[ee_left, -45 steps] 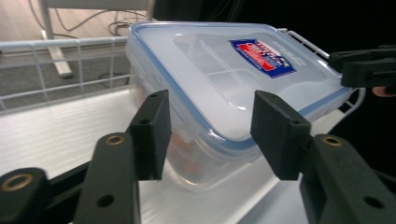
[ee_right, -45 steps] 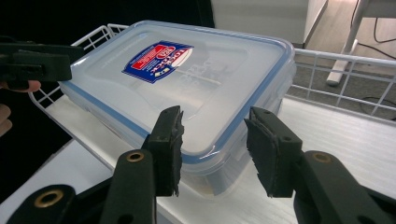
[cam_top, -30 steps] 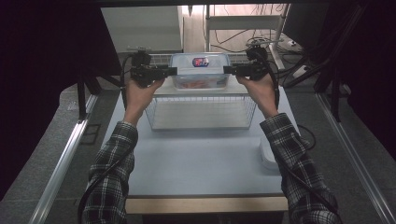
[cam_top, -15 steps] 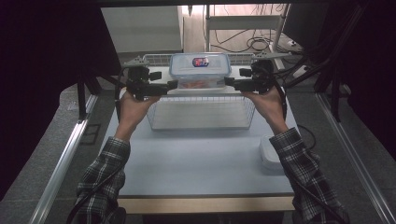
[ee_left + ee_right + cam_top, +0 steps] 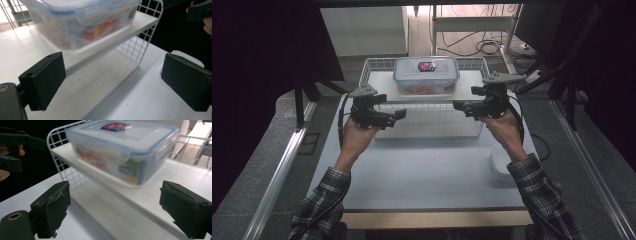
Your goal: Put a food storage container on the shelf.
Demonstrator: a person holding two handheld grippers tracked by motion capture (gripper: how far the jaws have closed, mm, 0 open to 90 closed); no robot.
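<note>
Two open hand-held grippers — left (image 5: 401, 114), right (image 5: 457, 106) — short of container (image 5: 426, 75).

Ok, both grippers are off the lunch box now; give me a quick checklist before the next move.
1. Left gripper empty: ok, jaws wide apart after just opening, nothing between them.
2. Right gripper empty: ok, jaws have just been opening too, nothing held.
3. Plastic box seated on the shelf of the wire rack: ok, it sits flat and upright.
4. Box lid latched: cannot tell, the side flaps are blurred.
5. Both grippers apart from the box: ok, each hangs in front of the rack, to either side.
6. White lid-like thing near the right forearm: ok, untouched on the table.
</note>
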